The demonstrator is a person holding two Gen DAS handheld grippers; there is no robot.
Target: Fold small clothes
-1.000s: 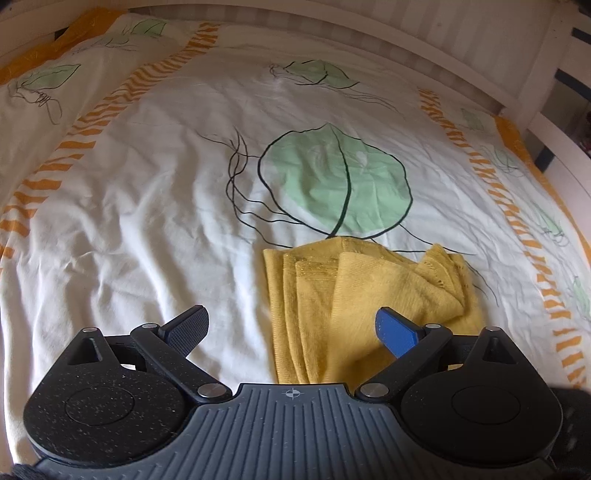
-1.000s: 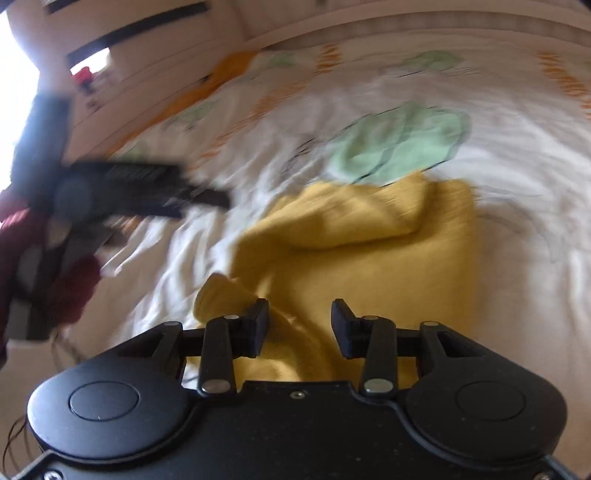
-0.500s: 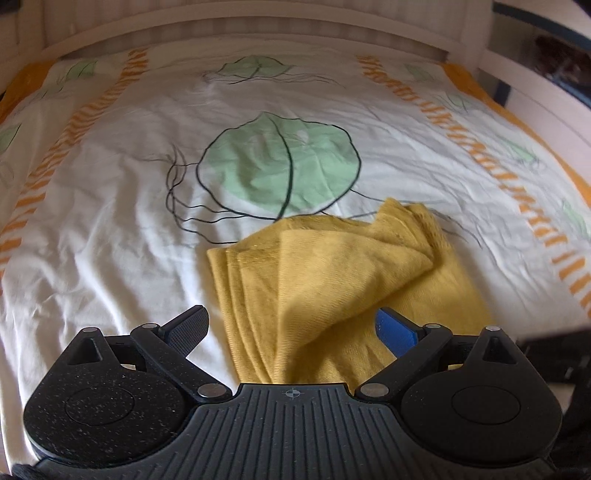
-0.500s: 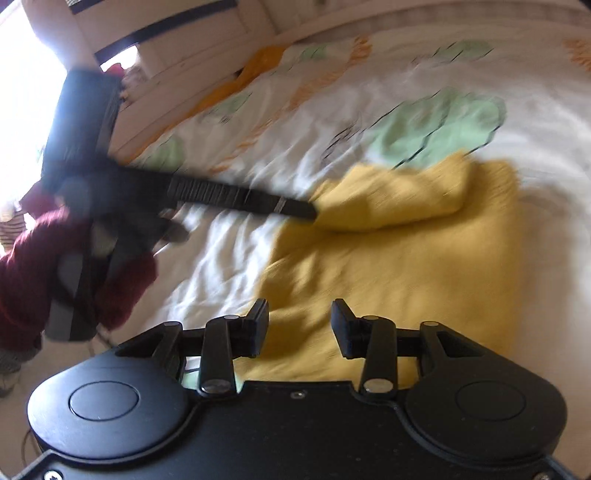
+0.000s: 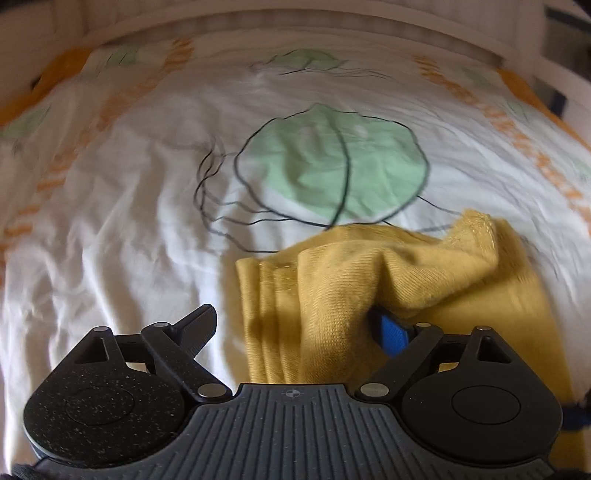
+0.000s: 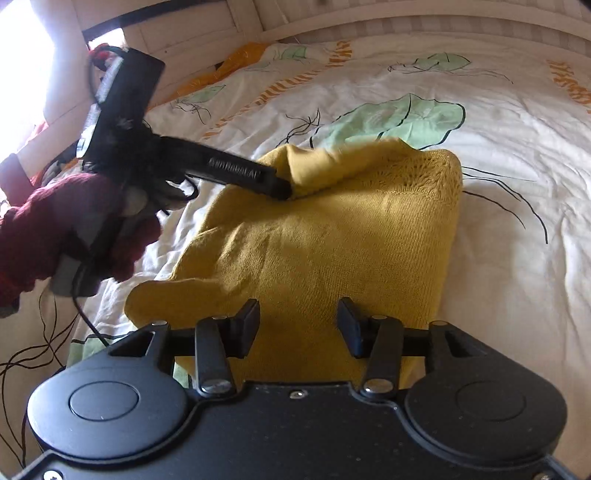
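A yellow knitted garment lies partly folded on the bed, with a loose flap bunched up on top. My left gripper straddles its left part. The jaws stand wide and are closing. The blue pad is tucked under the raised flap, while the other finger rests on bare sheet, apart from the cloth. In the right wrist view one of its fingers pokes into the flap of the garment. My right gripper hovers over the near edge, its jaws opening, with cloth below them and nothing pinched.
The white bedsheet has a green leaf print and orange stripes. A white headboard runs along the far side. A hand in dark red knit holds the left gripper. Thin cables trail at the near left.
The left gripper has come down to the garment and its blue pad has slipped under the flap, which now stands up. The right jaws have widened over the near edge.
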